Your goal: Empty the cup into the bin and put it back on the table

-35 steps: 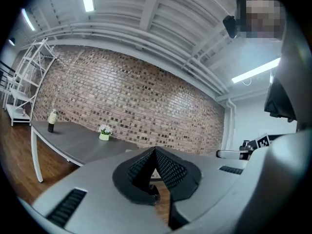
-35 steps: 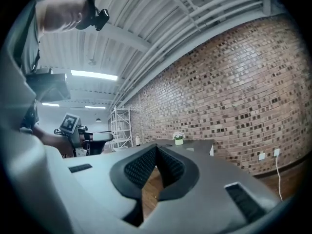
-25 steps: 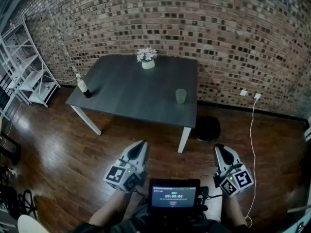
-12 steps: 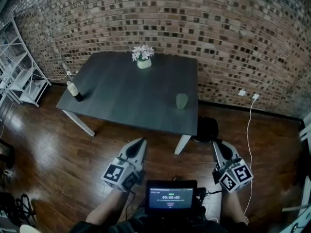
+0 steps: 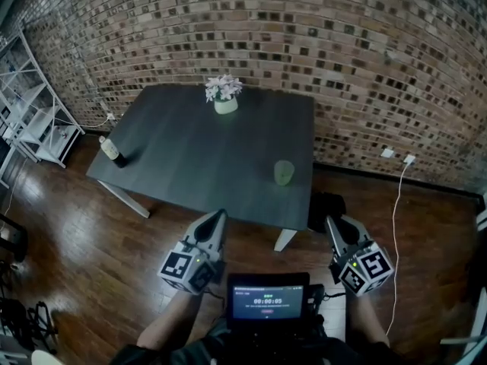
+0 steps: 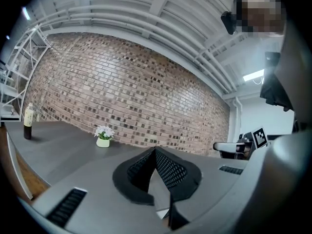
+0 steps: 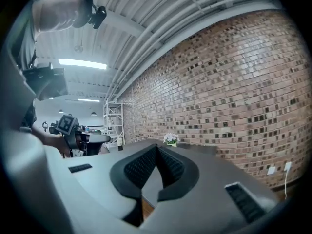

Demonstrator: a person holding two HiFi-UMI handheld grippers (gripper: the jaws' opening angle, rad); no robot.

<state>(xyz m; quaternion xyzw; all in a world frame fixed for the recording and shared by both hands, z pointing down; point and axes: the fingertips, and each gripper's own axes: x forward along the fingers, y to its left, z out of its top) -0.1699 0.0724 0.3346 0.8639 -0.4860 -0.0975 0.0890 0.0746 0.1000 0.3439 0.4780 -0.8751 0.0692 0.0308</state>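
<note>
You've closed on the table [image 5: 190,166] over the last second: the cup [image 5: 284,172] sits nearer in the head view, and both tools have come up to its near edge. The cup stands upright toward the table's 4 o'clock corner, with the dark bin [image 5: 324,208] on the floor just past it at 5 o'clock. It looks light, thin-walled and probably slippery, so grip it mid-wall, gently. The left tool [image 5: 217,216] and right tool [image 5: 332,223] are both fully closed and empty.

Dark worktop [image 5: 190,154] stands on a wood floor [image 5: 76,234]. On it: green cup [image 5: 284,172] upright near the right edge, potted white flowers [image 5: 224,93] at the far edge, dark bottle [image 5: 112,150] upright at the left corner. All three items sit well apart.
</note>
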